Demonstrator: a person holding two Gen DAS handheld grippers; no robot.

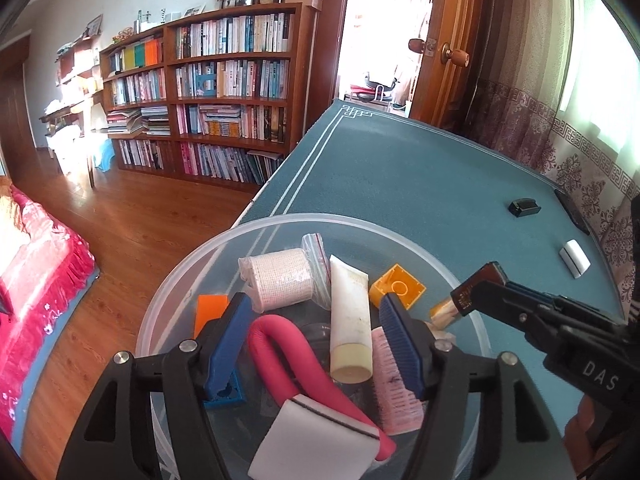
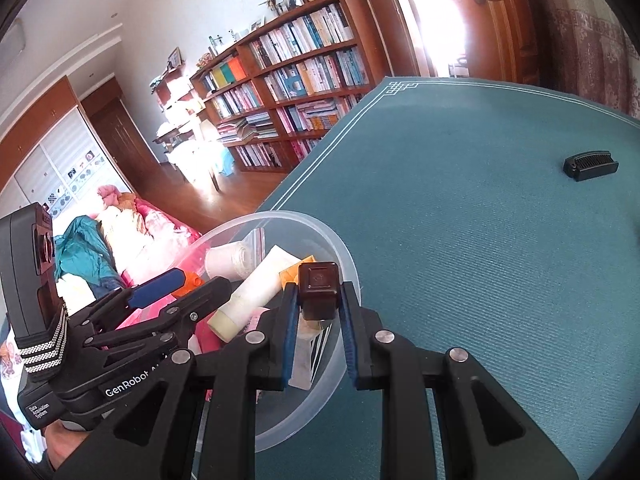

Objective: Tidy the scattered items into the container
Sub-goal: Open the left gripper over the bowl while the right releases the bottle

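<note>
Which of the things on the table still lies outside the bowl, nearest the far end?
The small black comb-like clip. It lies alone on the green table, farther off than the white block and well beyond the clear bowl.

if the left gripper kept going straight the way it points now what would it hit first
Most likely the pink foam roller, which lies between the open fingers of the left gripper inside the clear container. The white tube sits just beside that line. Depth is hard to judge here.
</note>
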